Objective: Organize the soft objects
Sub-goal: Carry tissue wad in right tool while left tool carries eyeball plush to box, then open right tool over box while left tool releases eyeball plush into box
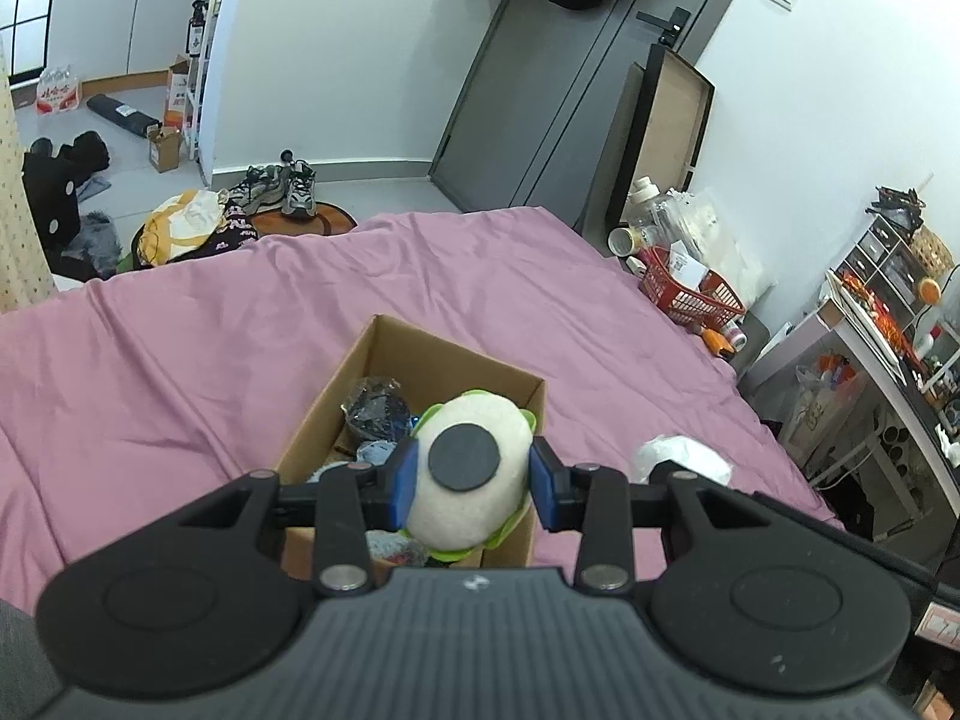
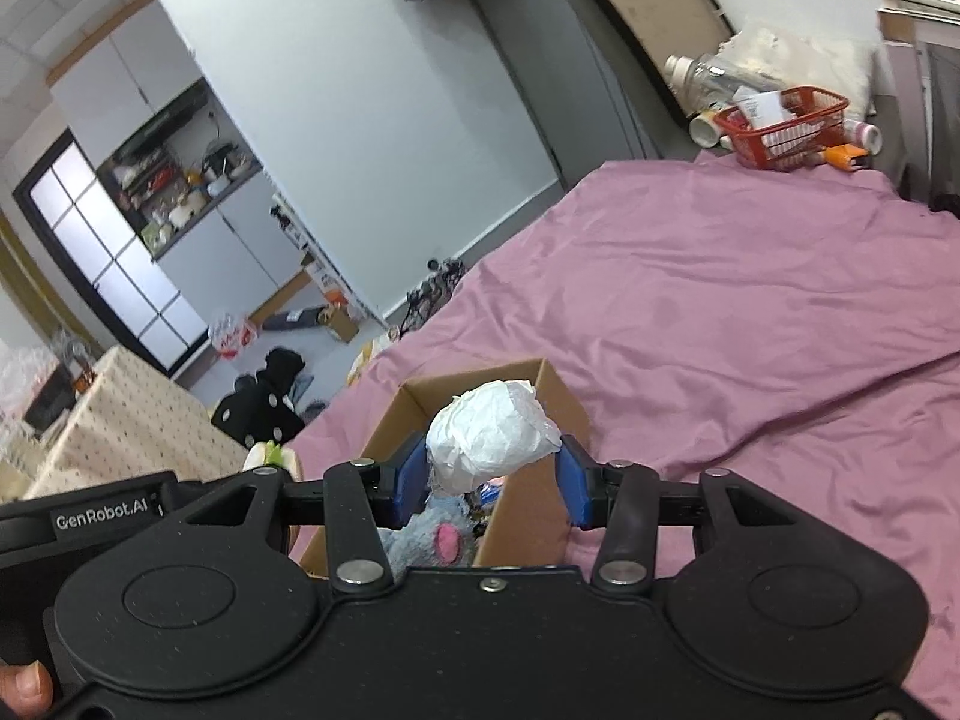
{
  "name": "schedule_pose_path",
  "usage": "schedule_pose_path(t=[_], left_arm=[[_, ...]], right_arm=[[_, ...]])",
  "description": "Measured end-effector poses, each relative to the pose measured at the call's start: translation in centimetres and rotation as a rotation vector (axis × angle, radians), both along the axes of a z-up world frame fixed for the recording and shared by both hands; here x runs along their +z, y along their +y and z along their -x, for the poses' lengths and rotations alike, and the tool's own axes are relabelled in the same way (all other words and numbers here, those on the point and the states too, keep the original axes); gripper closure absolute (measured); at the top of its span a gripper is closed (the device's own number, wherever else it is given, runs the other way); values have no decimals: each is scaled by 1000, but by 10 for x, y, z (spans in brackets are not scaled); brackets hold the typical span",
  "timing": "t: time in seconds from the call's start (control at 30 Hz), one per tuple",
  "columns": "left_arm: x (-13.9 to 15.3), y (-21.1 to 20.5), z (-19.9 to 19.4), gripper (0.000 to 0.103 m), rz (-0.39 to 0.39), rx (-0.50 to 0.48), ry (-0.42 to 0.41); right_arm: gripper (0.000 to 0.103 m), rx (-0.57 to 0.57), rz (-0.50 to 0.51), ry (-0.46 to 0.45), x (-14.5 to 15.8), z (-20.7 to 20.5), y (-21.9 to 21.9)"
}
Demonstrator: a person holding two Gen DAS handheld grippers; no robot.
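Left gripper clamped on cream plush toy, right gripper clamped on white paper wad, both above cardboard box on pink bed, box partly filled, these two left to drop.

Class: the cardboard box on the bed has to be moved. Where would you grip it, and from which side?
Grip the cardboard box by its far wall's top edge, coming from above with one finger inside. That stretch is bare; toys crowd the near end. The walls stand upright and thin, so the fingers can straddle one.
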State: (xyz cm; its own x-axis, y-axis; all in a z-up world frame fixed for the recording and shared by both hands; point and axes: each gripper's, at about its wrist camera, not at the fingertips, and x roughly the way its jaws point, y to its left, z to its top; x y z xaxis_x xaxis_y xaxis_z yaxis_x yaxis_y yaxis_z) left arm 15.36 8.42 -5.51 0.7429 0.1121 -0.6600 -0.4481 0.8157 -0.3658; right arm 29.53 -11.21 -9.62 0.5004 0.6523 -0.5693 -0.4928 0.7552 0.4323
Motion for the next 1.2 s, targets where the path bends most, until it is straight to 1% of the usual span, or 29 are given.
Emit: schedule_pose_path(t=[0.2,0.43,0.6,0.67,0.7,0.73,0.77,0.8,0.83,0.87,1.03,1.2], left_arm=[[-9,14,-3,65,29,-2,4],[-20,28,-8,65,48,-17,21],[-28,39,-14,65,59,-28,33],[-30,42,-16,65,63,-30,36],[-31,44,-18,65,67,-31,37],[-31,45,-19,65,69,-32,38],[-32,46,-21,65,70,-34,39],[-33,47,-23,65,70,-36,40],[-33,48,-25,65,72,-39,41],[-34,48,-26,65,73,-42,42],[-39,49,-39,65,79,-63,56],[-42,42,-53,65,73,-91,67]], right_arm=[[57,17,28,46,-10,3,25],[57,54,58,57,-26,10,46],[56,87,116,61,-37,14,57],[49,95,143,72,-42,15,60],[48,97,152,79,-44,15,61],[43,95,158,85,-45,16,62],[36,94,159,88,-46,16,61],[31,94,155,91,-45,15,61],[24,91,144,93,-44,14,58],[22,90,134,93,-43,13,57],[22,58,114,97,-38,5,43],[22,14,117,144,-46,-8,28]])
